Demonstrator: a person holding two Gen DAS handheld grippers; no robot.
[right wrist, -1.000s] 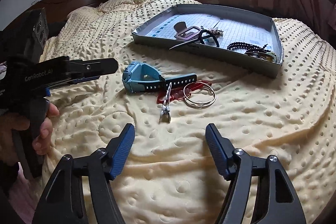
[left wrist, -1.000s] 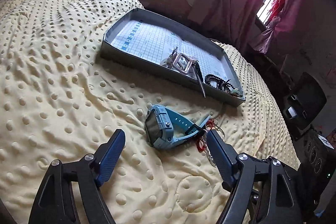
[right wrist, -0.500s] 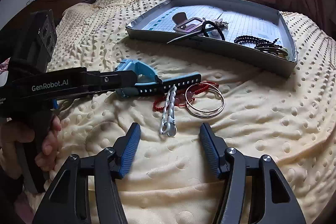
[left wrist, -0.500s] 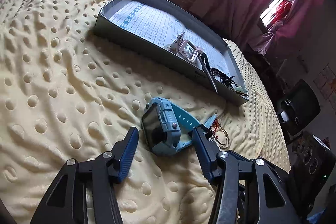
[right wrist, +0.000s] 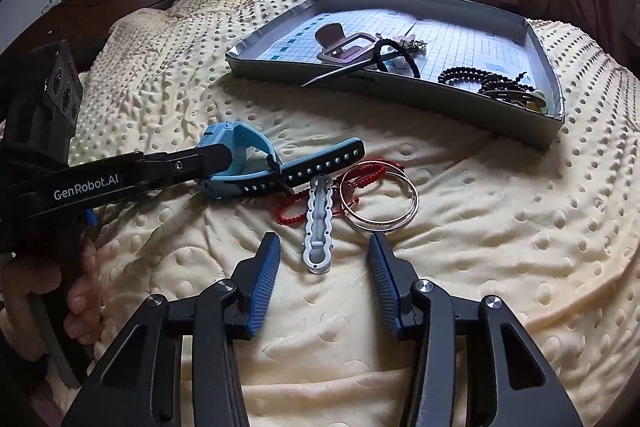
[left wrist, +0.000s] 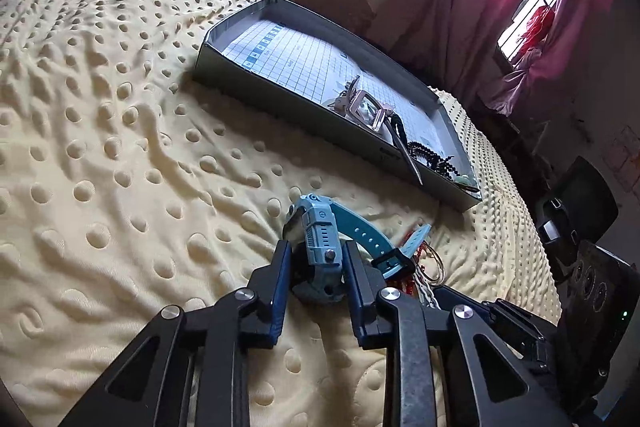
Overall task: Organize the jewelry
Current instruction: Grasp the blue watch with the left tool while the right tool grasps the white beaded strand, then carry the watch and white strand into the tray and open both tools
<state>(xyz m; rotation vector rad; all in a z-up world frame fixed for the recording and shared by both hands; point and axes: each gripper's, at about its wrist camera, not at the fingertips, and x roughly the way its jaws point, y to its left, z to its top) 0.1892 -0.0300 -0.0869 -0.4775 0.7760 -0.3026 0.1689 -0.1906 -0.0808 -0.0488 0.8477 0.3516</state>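
Note:
A blue watch [left wrist: 320,239] stands on its edge on the yellow dotted blanket. My left gripper [left wrist: 318,251] is shut on its case, one finger on each side; in the right wrist view the left gripper [right wrist: 224,157] reaches the blue watch [right wrist: 240,167] from the left. The right gripper [right wrist: 324,241] is open just above the blanket, its fingers either side of the near end of a silver wavy hair clip [right wrist: 319,223]. A red cord bracelet [right wrist: 296,207] and thin metal hoops [right wrist: 380,203] lie beside the clip. The grey tray [right wrist: 400,85] sits behind them.
The tray [left wrist: 296,107] holds a pink rectangular clip [right wrist: 348,47], a black hair tie [right wrist: 400,55], black beads [right wrist: 464,73] and a metal pin [right wrist: 340,73] poking over its front wall. A hand [right wrist: 80,299] holds the left gripper's handle. Dark speakers [left wrist: 592,287] stand off the bed's right edge.
My left gripper has moved down onto the blue watch and shut on its case, tipping it up on edge. The right gripper has come closer to the silver clip and narrowed.

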